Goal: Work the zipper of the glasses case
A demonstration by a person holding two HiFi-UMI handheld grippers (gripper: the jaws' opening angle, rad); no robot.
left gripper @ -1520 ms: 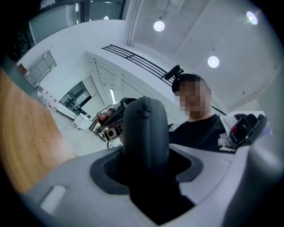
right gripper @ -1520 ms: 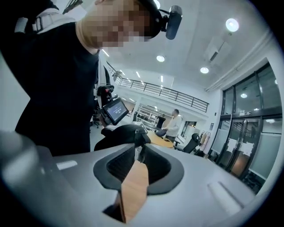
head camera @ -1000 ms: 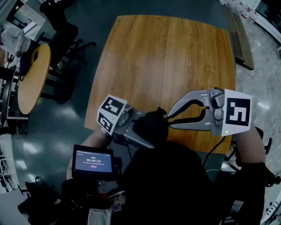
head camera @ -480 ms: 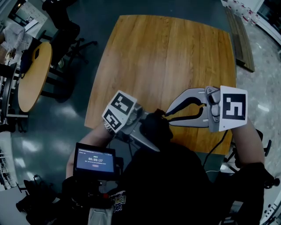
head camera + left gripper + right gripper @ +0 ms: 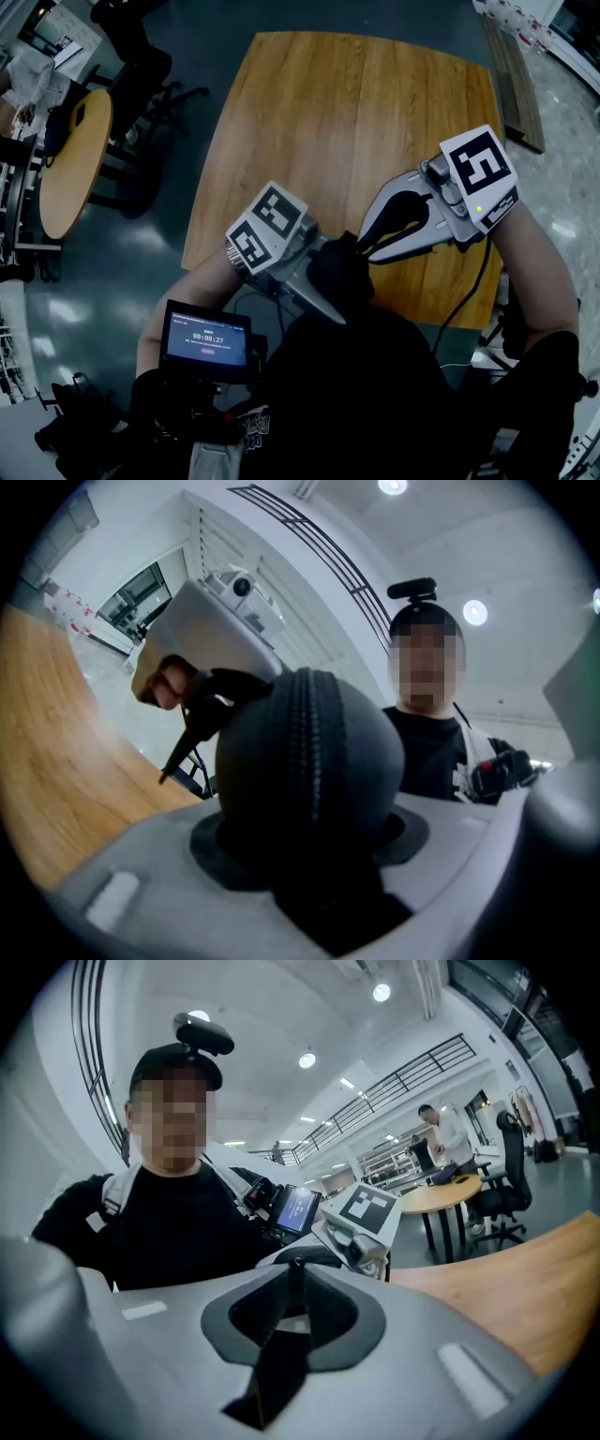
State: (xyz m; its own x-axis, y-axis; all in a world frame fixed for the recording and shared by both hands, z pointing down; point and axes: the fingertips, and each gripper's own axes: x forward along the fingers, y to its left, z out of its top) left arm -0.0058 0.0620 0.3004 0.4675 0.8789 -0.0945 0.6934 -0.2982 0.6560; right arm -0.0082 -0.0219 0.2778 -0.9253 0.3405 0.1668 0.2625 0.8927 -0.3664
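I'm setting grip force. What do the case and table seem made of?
Case: matte black, probably a fabric-covered hard shell; it keeps a domed shape and shows no gloss.
Zipper: chunky dark teeth, likely moulded plastic.
Table: wood or wood-look laminate with a satin finish; grain lines and plank seams show.

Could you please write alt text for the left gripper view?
A rounded black glasses case gripped in the jaws of the left tool, its zipper running up the middle. The wooden table lies behind at left, a person in black at right.
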